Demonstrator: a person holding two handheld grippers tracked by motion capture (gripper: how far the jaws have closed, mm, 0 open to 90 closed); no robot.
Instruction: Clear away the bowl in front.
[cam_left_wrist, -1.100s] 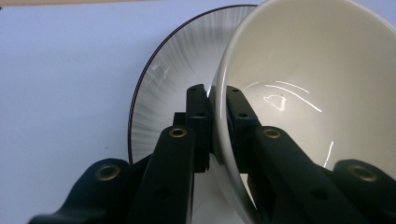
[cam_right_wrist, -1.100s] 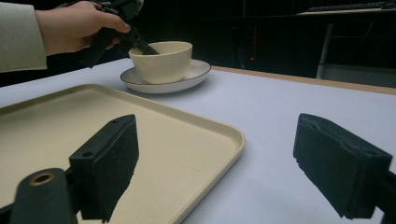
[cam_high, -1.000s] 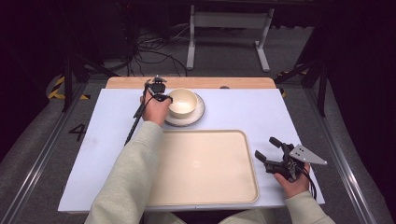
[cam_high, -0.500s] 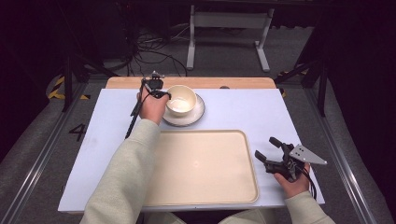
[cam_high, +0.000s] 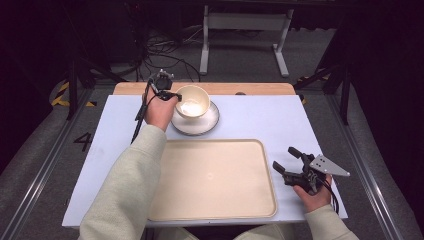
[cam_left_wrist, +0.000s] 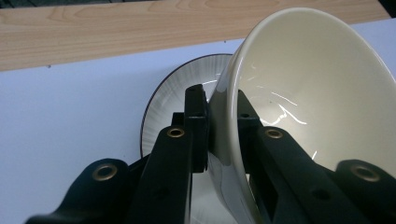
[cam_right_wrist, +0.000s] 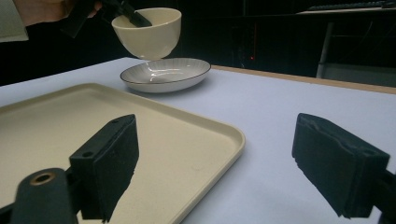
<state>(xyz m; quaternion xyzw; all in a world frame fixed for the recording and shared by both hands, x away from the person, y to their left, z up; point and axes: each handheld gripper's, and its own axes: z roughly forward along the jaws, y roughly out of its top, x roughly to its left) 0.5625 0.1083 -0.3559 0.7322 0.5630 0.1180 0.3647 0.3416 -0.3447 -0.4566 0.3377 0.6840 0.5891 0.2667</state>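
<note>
R gripper (cam_high: 289, 165) nearest, low at table's (cam_high: 280, 120) R front edge, just beside tray's (cam_high: 215, 177) R rim; jaws wide apart, nothing btwn them. In R gripper view the two black pads (cam_right_wrist: 109, 163) frame tray corner on one side, bare white table on the other. Tray: cream, shallow, rounded corners, lies flat at front centre of table, nothing on it. Beyond tray, near far edge: plate (cam_high: 205, 124), pale w/ dark rim & fine radial lines, flat on table. Bowl (cam_high: 192, 101) cream, glossy inside, held above plate; R gripper view shows clear gap btwn bowl's foot & plate, bowl (cam_right_wrist: 148, 31) roughly upright there. L gripper (cam_high: 172, 95) clamped on bowl's L wall: one jaw inside, one outside, pads pinching rim, as L gripper view shows close up. L hand (cam_high: 159, 107) & cream sleeve reach across tray's L side. Wood strip along table's far edge behind plate.
</note>
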